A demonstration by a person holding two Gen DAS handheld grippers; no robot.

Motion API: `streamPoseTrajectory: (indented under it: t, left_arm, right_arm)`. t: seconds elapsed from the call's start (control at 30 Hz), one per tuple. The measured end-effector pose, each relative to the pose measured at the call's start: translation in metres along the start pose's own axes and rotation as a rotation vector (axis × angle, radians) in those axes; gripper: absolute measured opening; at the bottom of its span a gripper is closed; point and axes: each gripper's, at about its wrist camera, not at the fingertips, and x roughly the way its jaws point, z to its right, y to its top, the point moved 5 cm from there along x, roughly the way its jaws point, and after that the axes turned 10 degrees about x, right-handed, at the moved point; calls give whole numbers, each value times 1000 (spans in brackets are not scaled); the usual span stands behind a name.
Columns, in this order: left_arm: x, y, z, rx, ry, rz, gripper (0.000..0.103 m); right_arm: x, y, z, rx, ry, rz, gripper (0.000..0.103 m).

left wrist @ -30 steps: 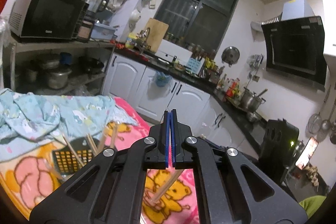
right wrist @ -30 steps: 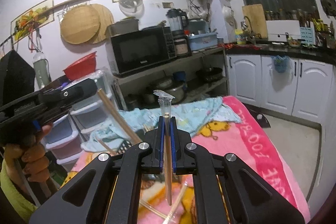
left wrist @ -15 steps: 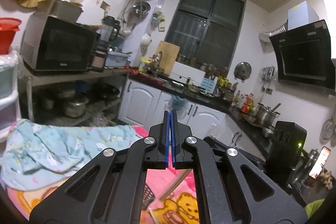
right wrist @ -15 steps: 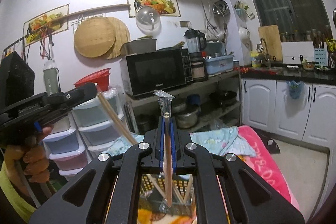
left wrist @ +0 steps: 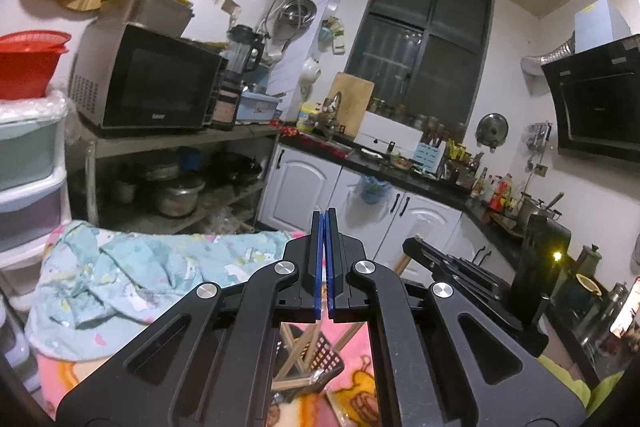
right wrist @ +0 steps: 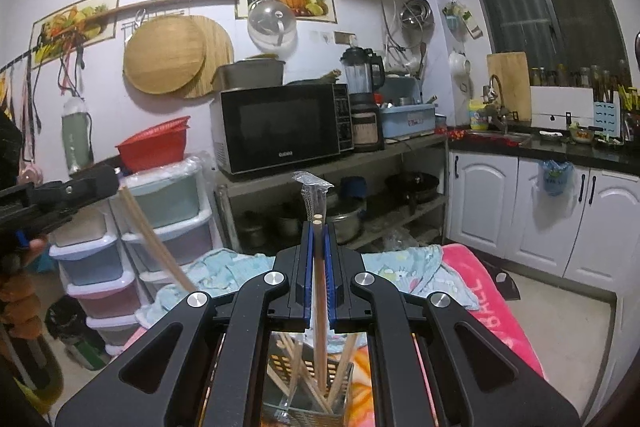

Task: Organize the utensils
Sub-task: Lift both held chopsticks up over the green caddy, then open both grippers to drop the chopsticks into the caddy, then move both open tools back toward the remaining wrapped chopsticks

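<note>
Right gripper [right wrist: 319,227] clamped on one wrapped chopstick pair [right wrist: 318,267], above the mesh holder [right wrist: 308,379] holding about five sticks. Left gripper [left wrist: 325,227] pressed together on one chopstick [right wrist: 156,239].

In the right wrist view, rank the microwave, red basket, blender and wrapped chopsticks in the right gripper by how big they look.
1. Microwave, clearly largest.
2. Red basket and blender: similar in apparent size, so not ranked.
3. Wrapped chopsticks in the right gripper: thinnest, though long; they sit close to the camera, which inflates them.
</note>
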Motion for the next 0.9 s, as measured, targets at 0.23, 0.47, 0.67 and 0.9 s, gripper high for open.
streamPoseTrajectory:
  t: [0.23, 0.47, 0.67, 0.9]
  left_arm:
    - [7, -21, -12, -16, 19, -44, 0]
    - [17, -43, -18, -31, 19, -85, 0]
    - [27, -65, -20, -34, 45, -122, 0]
    - [27, -85, -20, -44, 99, -126, 35]
  right_arm:
    - [20, -20, 4, 6, -14, -27, 5]
    - [37, -42, 9, 33, -28, -84, 6]
    - [33, -62, 16, 40, -54, -120, 34]
    - [-11, -87, 34, 51, -140, -123, 55]
